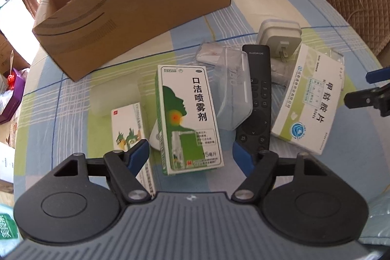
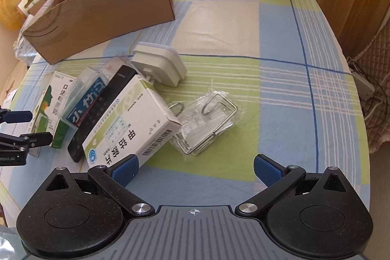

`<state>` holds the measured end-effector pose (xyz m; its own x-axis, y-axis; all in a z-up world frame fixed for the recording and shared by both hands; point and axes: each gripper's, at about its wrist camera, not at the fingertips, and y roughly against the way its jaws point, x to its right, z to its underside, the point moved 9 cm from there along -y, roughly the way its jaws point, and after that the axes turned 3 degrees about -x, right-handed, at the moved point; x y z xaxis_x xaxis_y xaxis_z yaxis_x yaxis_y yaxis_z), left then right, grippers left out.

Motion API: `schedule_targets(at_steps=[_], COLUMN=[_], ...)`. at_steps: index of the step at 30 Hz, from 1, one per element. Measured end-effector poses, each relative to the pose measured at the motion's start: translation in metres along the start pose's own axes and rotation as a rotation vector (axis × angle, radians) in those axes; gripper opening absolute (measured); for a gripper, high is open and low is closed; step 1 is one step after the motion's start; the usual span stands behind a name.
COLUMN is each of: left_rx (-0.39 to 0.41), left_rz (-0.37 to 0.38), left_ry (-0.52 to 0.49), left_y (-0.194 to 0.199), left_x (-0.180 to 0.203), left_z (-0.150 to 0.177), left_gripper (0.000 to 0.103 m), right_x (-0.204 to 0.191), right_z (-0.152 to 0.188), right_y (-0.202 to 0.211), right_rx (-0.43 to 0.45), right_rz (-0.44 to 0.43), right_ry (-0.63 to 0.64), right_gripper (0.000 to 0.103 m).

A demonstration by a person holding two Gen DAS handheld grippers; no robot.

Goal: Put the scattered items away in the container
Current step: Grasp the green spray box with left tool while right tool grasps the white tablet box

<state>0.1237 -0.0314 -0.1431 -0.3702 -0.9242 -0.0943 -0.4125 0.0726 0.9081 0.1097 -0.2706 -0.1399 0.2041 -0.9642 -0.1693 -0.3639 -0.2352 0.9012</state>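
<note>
Fingers of both grippers spread, empty — medicine boxes, remote, charger lie outside the cardboard box, upper left.

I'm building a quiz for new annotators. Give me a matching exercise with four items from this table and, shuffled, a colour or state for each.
Things:
1. remote
2. cardboard box
3. charger
4. wire rack

States:
A. brown, open at the top
B. white, prongs showing
C. black, lying between two medicine boxes
D. metal, wrapped in clear plastic

Pairs: 1-C, 2-A, 3-B, 4-D
</note>
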Motion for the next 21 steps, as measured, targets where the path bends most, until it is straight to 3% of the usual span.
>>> schedule_targets(at_steps=[8, 11, 16, 21], left_rx=[-0.010, -0.009, 0.018, 0.030], left_rz=[-0.043, -0.033, -0.026, -0.009], left_ry=[-0.060, -0.064, -0.078, -0.072], left_y=[-0.022, -0.026, -0.020, -0.009], left_x=[-0.001, -0.002, -0.005, -0.014], left_z=[-0.009, -0.010, -0.011, -0.011], left_gripper=[0.072, 0.058, 0.051, 0.051], right_x=[0.001, 0.000, -0.007, -0.017], right_z=[0.000, 0.002, 0.004, 0.004], right_y=[0.001, 0.003, 0.009, 0.010], right_rx=[0.002, 0.007, 0.021, 0.055], right_rz=[-0.027, -0.061, -0.109, -0.176], right_ry=[-0.064, -0.106, -0.175, -0.262], right_gripper=[0.103, 0.103, 0.103, 0.103])
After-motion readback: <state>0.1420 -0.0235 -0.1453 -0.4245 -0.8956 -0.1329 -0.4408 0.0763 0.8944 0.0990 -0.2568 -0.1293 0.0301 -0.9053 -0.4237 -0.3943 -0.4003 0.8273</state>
